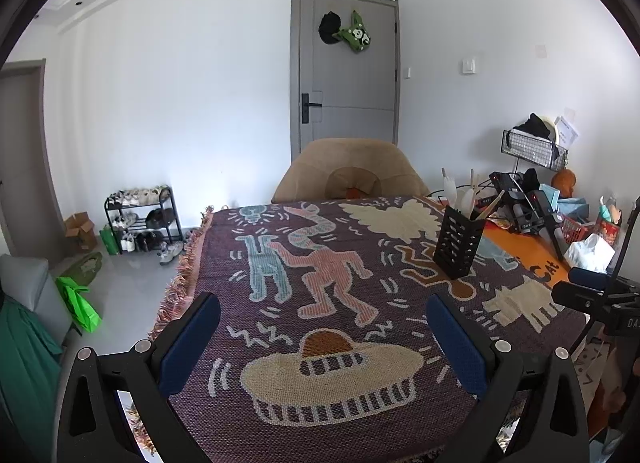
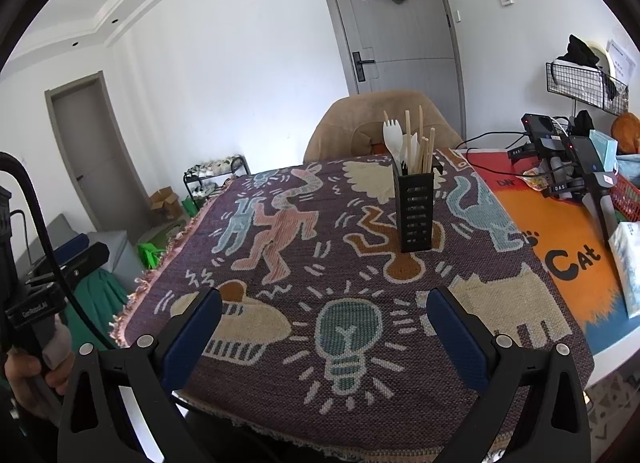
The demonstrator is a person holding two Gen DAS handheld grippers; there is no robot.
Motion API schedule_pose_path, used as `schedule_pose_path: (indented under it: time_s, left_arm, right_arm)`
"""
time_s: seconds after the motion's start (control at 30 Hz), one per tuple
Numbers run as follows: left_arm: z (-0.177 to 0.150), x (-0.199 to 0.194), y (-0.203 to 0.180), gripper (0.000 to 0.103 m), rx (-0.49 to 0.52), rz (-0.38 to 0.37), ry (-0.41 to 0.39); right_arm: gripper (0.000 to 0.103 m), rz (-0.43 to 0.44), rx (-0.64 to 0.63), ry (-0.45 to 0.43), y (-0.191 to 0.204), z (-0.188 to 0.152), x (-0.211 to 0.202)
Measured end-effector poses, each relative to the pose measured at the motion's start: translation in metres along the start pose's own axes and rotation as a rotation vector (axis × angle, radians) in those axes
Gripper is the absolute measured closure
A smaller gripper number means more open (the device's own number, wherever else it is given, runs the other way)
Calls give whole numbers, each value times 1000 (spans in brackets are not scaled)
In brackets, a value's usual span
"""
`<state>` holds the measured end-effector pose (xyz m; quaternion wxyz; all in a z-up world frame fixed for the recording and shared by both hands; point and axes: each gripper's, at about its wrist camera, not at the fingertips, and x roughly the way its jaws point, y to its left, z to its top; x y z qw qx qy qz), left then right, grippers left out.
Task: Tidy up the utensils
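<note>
A black slotted utensil holder [image 1: 457, 242] [image 2: 414, 210] stands upright on the patterned woven cloth [image 1: 320, 303] [image 2: 320, 263], toward the far right of the table. White plastic sporks [image 2: 391, 139] and wooden chopsticks [image 2: 423, 143] stick out of its top. My left gripper [image 1: 322, 337] is open above the near part of the cloth, with nothing between its blue pads. My right gripper [image 2: 324, 331] is open too, empty, well short of the holder. The right gripper's body shows at the right edge of the left wrist view.
A tan chair [image 1: 348, 171] stands at the table's far side. Clutter sits on the right: black devices with cables [image 2: 560, 159], a wire basket [image 2: 586, 87], tissue packs [image 2: 630, 263], an orange cat mat [image 2: 560, 247]. A shoe rack [image 1: 140, 219] and green bags are on the floor at left.
</note>
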<state>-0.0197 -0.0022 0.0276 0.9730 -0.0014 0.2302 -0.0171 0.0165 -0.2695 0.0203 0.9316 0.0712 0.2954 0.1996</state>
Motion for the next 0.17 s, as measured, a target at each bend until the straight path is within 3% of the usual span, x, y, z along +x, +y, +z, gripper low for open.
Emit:
schedule_pose_path:
  time_s: [0.17]
  left_arm:
    - [-1,-4,-2,0,6,5,-17]
  right_arm:
    - [1,-8,1,-7,-1,1,-2]
